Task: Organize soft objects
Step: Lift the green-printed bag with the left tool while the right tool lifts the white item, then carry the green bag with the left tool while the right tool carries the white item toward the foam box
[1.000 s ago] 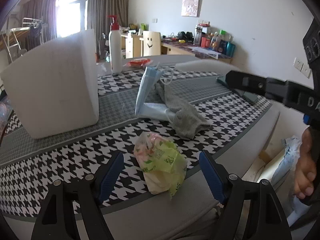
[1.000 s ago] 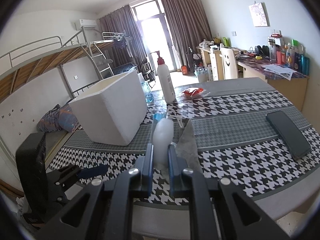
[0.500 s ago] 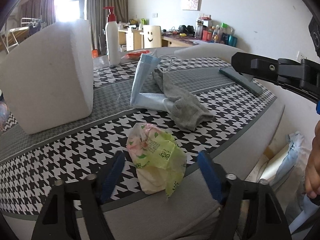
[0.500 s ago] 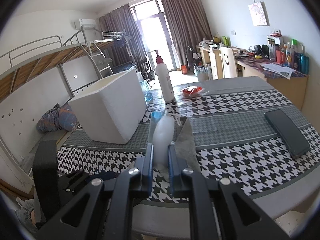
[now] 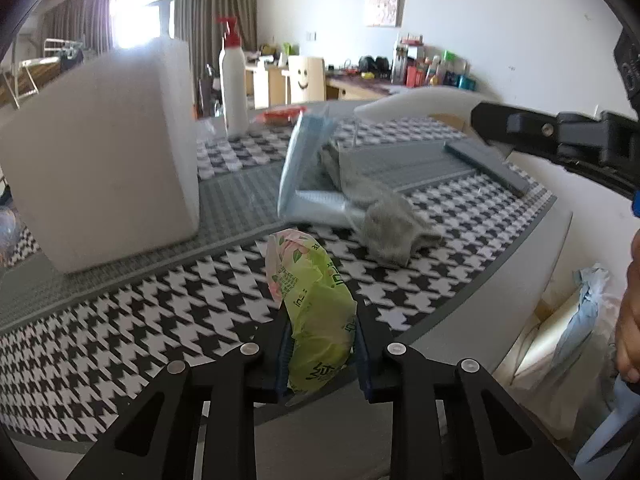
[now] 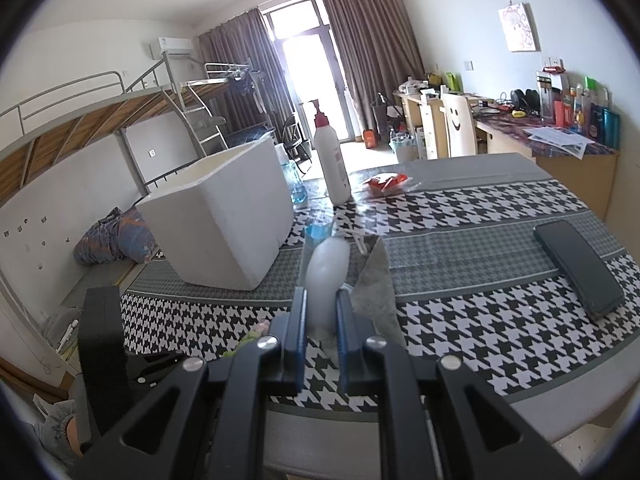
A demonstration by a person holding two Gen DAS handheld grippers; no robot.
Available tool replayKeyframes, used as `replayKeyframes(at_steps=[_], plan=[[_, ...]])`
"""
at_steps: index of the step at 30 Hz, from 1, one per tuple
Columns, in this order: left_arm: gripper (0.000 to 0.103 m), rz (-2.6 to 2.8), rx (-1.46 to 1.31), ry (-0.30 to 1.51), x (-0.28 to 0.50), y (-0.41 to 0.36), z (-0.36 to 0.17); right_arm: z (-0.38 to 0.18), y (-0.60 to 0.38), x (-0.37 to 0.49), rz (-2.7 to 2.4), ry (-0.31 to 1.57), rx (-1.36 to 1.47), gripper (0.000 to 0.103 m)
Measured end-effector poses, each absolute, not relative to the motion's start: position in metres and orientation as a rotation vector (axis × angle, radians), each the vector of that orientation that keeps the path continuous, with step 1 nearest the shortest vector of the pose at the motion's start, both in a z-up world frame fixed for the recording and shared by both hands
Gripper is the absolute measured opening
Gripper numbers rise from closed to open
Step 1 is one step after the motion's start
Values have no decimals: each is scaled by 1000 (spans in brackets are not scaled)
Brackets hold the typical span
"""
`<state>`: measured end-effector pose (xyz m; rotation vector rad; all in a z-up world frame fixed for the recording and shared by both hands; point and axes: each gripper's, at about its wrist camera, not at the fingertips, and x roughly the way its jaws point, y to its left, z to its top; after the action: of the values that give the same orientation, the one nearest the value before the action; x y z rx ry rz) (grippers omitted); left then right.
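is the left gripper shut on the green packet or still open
Shut: the left gripper has both blue pads pressed against the green tissue packet, squeezing it.

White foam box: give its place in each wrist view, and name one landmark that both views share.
Left wrist view: the white foam box stands at the left, on the table, beyond the left gripper, which is shut on the green tissue packet.
Right wrist view: the box stands left of centre, its open top showing.
Shared landmark: the red-capped pump bottle, just right of the box in both.
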<state>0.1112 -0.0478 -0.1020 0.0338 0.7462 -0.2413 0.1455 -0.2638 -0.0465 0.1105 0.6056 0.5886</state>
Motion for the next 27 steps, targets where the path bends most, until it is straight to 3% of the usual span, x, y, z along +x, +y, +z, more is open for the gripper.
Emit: replayKeyframes(at_steps=[27], plan=[[28,-211,-7,587,98,-5,-46,-24,-233,141,639,537,81,16]])
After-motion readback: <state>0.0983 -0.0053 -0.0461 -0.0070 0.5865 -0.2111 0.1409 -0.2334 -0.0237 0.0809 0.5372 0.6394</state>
